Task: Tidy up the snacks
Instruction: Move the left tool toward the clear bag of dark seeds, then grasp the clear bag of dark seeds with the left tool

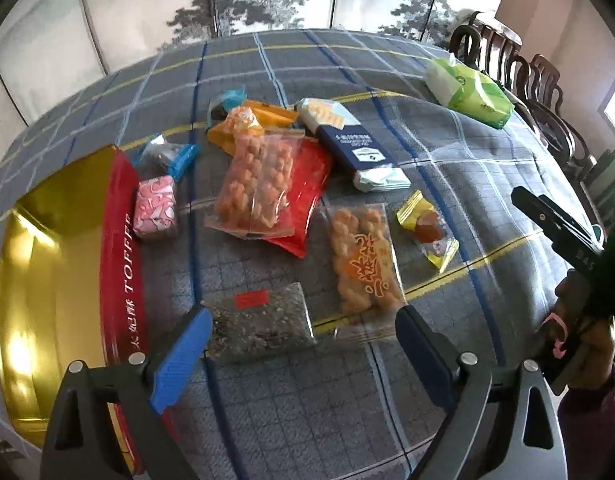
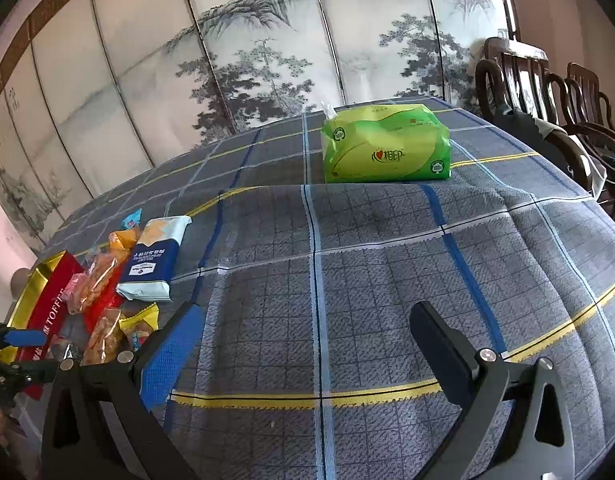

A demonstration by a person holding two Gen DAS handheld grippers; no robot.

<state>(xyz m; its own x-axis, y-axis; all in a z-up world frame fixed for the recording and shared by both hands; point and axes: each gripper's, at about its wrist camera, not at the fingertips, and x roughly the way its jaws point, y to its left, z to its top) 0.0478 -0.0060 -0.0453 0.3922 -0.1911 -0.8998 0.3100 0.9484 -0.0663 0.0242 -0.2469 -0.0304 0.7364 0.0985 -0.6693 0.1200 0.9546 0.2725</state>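
Several snack packets lie on the checked tablecloth in the left wrist view. A clear bag of dark crumbly bits (image 1: 263, 322) lies between the tips of my open, empty left gripper (image 1: 303, 322). Beyond it lie a twisted-pastry packet (image 1: 363, 260), a bag of orange snacks (image 1: 259, 184) on a red pouch (image 1: 307, 196), a navy cracker pack (image 1: 347, 144), a yellow candy packet (image 1: 427, 232) and a pink packet (image 1: 155, 208). A red and gold toffee tin (image 1: 67, 264) stands open at the left. My right gripper (image 2: 307, 328) is open and empty over bare cloth.
A green tissue pack (image 2: 387, 144) stands at the far side of the table. Dark wooden chairs (image 2: 547, 92) line the right edge. A painted screen (image 2: 267, 48) stands behind the table. The snack pile (image 2: 103, 276) and tin (image 2: 47, 300) sit left of my right gripper.
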